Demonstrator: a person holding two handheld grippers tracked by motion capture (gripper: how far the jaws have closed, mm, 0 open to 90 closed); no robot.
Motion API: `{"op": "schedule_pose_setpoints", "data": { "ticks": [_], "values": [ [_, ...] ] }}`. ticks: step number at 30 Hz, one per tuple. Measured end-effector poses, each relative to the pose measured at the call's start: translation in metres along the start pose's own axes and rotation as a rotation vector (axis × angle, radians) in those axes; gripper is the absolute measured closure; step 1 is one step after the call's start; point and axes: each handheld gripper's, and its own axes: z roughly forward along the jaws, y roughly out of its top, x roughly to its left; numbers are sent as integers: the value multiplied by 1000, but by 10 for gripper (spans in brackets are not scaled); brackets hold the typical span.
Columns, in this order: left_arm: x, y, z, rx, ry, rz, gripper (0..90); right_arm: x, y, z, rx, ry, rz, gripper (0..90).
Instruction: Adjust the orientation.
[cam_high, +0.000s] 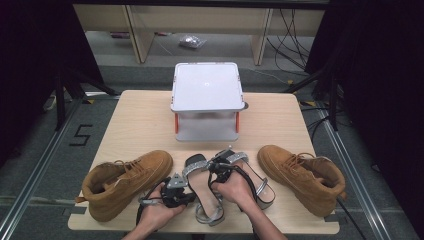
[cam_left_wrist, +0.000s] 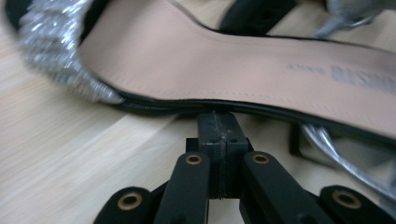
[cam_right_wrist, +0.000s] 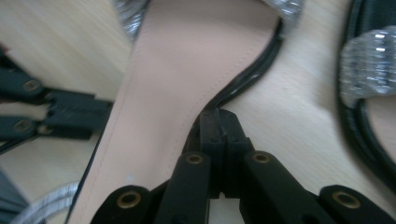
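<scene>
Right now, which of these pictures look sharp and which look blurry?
High view: evenly lit and fairly sharp on the table, dark at both sides. Left gripper view: the sandal is soft and smeared, its glittery strap blurred. Right gripper view: the insole's stitching is clearer, the edges soft.

Bare pale wooden tabletop (cam_high: 142, 122) open left and right of the white box-shaped stand on orange legs (cam_high: 207, 100). Near edge crowded: tan suede lace-up boots (cam_high: 125, 181) (cam_high: 302, 176) flanking two silver-strapped beige-insoled sandals (cam_high: 202, 187) (cam_high: 255, 179), with narrow gaps between.
</scene>
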Motion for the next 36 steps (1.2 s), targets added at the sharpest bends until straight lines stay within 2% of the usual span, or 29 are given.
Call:
{"op": "schedule_pose_setpoints", "data": {
  "ticks": [2,4,6,7,8,12,16,17,19,21,22,23,24,26,27,28,29,30,31,32,33,34,35,36],
  "values": [
    [9,-1,-5,13,12,-11,898,4,1,3,-5,14,0,900],
    [10,-1,-5,11,15,-18,898,6,2,4,1,20,9,900],
    [16,0,-8,19,35,-30,899,9,3,5,1,31,8,900],
    [19,0,-8,24,45,-28,899,9,4,6,-12,35,-8,900],
    [20,0,-8,17,42,-36,899,10,4,6,-4,49,16,900],
    [23,1,-8,19,52,-40,899,8,6,7,-12,61,21,900],
    [23,0,-9,7,51,-36,895,4,5,8,-24,57,13,862],
    [24,0,-14,0,64,-23,884,3,3,7,-34,58,3,847],
    [24,-1,-17,-8,67,-26,826,1,0,5,-55,43,13,810],
    [25,-3,-27,-37,92,-31,797,-1,-2,3,-65,25,1,798],
    [24,-3,-31,-42,90,-39,778,0,-5,0,-83,32,47,777],
    [24,-4,-35,-48,90,-37,756,-1,-8,-4,-86,31,61,749],
    [21,-4,-43,-85,95,-52,701,-3,-13,-9,-121,47,81,693],
    [20,-3,-47,-94,95,-51,647,-4,-16,-12,-136,53,94,667],
    [17,-1,-54,-125,85,-73,627,-6,-21,-16,-171,56,105,625],
    [17,-1,-54,-125,85,-73,608,-8,-24,-18,-192,66,129,604],
    [16,1,-57,-128,81,-68,604,-10,-26,-19,-217,66,138,590],
    [13,2,-57,-155,76,-79,603,-10,-26,-19,-217,66,138,590],
    [12,3,-59,-156,72,-68,603,-10,-27,-21,-214,71,158,576],
    [12,6,-62,-156,78,-56,603,-9,-30,-24,-239,70,185,555],
    [12,6,-62,-156,78,-56,601,-9,-30,-24,-239,70,185,555],
    [11,7,-61,-173,86,-75,595,-9,-31,-26,-243,90,177,532],
    [14,9,-62,-169,76,-68,588,-8,-32,-27,-246,94,169,529],
    [15,12,-62,-192,86,-83,580,-6,-32,-28,-249,93,174,524]
  ]
}}
